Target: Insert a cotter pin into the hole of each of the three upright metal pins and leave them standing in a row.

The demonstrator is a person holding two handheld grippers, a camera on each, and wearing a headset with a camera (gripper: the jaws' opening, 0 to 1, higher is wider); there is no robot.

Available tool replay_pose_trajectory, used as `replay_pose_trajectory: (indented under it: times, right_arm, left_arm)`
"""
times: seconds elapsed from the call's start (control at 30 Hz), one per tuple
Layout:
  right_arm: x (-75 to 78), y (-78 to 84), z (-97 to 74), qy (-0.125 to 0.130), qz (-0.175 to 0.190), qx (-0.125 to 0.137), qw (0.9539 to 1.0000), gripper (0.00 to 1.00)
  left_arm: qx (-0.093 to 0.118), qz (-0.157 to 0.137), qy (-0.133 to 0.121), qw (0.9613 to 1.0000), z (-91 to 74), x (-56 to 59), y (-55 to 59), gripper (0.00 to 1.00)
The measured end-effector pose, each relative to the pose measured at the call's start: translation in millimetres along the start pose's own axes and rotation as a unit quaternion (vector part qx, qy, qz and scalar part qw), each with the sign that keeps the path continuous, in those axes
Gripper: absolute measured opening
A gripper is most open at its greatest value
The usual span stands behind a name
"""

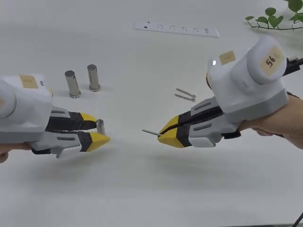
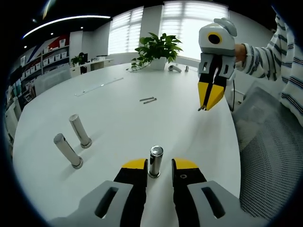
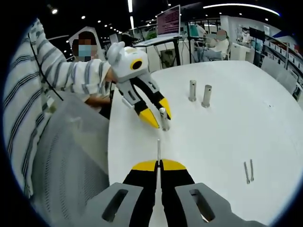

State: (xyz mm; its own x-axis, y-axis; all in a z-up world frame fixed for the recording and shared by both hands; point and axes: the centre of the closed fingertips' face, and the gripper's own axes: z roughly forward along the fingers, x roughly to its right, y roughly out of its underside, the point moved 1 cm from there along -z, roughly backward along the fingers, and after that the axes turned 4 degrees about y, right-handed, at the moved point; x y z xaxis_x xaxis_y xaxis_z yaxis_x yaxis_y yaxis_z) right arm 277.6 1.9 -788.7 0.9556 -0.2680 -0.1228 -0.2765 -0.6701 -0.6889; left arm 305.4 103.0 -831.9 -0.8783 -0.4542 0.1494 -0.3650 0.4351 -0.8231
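White table (image 1: 142, 184): right hand-held gripper (image 1: 162, 134) half-hides cotter pin (image 1: 150, 132).

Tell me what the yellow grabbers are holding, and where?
The right gripper pinches a cotter pin by one end. The left gripper is open around a metal pin, not squeezing it.

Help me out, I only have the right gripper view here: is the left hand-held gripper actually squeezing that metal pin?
Observer: No. In the left gripper view the metal pin stands upright between the left hand-held gripper's open jaws, with a narrow gap on each side.
Operator: How close is the cotter pin to it?
Observer: The head view shows it held in the right hand-held gripper, pointing towards the metal pin with a clear gap between them.
Operator: Anything lying around that I'm missing?
Observer: A white power strip, on the far side in the head view.
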Motion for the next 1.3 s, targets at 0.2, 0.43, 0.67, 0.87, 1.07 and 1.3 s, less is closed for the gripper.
replay_pose_trajectory:
  times: [0.2,0.43,0.67,0.87,1.07,1.3]
  right_arm:
    - [0.0,-1.6,4.1,0.005,0.005,0.0,1.0,0.03]
    - [-1.5,-4.8,9.3,0.006,0.01,0.0,0.9999,0.03]
    - [0.1,-10.6,16.6,0.009,0.012,0.0,0.9999,0.03]
    - [2.5,-15.1,23.7,0.011,0.012,-0.002,0.9999,0.03]
    - [6.7,-19.1,29.7,0.01,0.01,-0.01,0.9999,0.03]
    - [6.2,-19.4,37.8,0.016,-0.008,-0.026,0.9995,0.03]
  left_arm:
    - [-0.01,0.001,-0.002,0.9999,1.2,-0.6,5.8,0.13]
    - [0.002,-0.009,-0.011,0.9999,0.0,-3.5,8.9,0.08]
    - [0.011,-0.009,-0.013,0.9998,-0.1,-3.2,8.9,0.08]
    - [0.015,-0.002,-0.021,0.9997,1.4,-4.6,8.4,0.08]
    - [0.029,-0.009,-0.031,0.999,1.0,-7.4,7.3,0.08]
    - [0.046,-0.014,-0.034,0.9982,0.7,-7.7,8.1,0.08]
